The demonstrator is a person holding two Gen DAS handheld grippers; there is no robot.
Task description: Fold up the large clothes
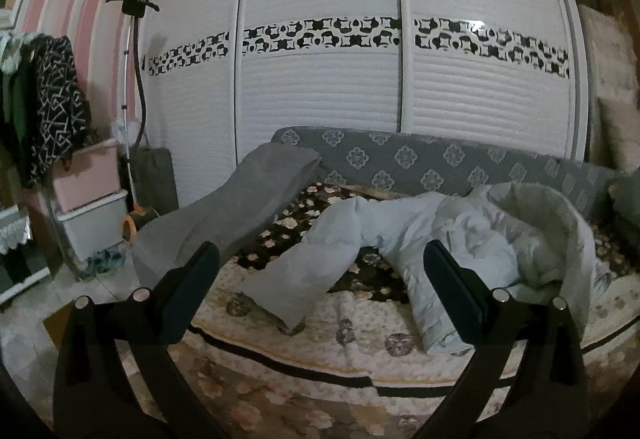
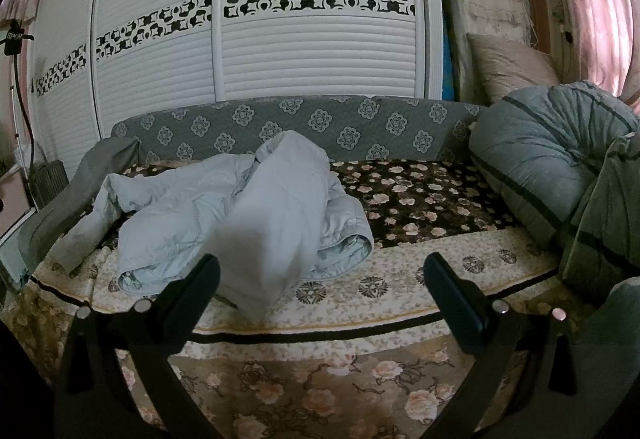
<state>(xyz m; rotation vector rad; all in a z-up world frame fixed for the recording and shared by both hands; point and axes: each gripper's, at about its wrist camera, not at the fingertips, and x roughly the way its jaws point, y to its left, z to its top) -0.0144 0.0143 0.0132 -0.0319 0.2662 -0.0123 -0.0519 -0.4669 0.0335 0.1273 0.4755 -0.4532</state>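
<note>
A pale blue padded jacket lies crumpled on the flowered bed cover, one sleeve stretched toward the front edge. In the right wrist view the jacket lies left of centre, with a sleeve hanging forward toward the camera. My left gripper is open and empty, held above the bed's front edge, short of the jacket. My right gripper is open and empty, its left finger close to the hanging sleeve; I cannot tell if they touch.
A grey patterned headboard and white wardrobe doors stand behind the bed. A grey cloth drapes over the bed's left end. A striped grey quilt is piled at the right. Storage boxes and hanging clothes stand at the left.
</note>
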